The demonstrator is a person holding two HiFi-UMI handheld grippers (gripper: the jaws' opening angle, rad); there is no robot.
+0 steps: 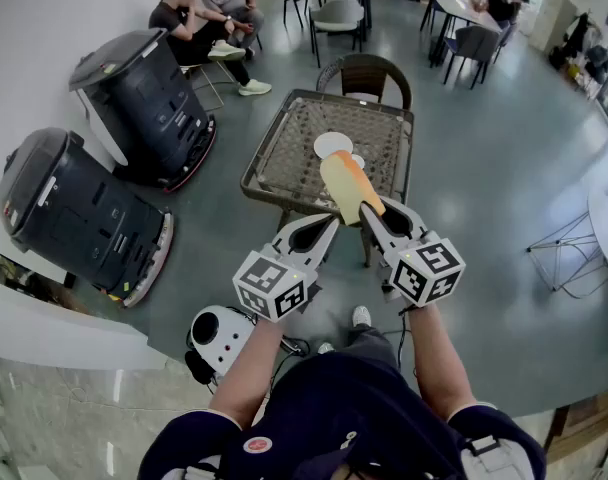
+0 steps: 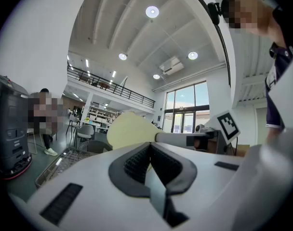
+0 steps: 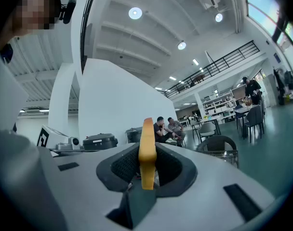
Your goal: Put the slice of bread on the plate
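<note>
Fingers (image 3: 122,165) of the right gripper (image 1: 372,213) pinch the slice of bread (image 1: 349,186) by its edge so it will not fall. Past the fingertips, the plate (image 1: 333,144) waits on the bench (image 1: 284,168). The left gripper (image 1: 322,233) is beside them, its fingers pressed together and empty.

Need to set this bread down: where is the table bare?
Bare: the table's left half, from rim to plate, and the strip by its right rim. Only the centre is occupied. The slice of bread hides the near middle.
</note>
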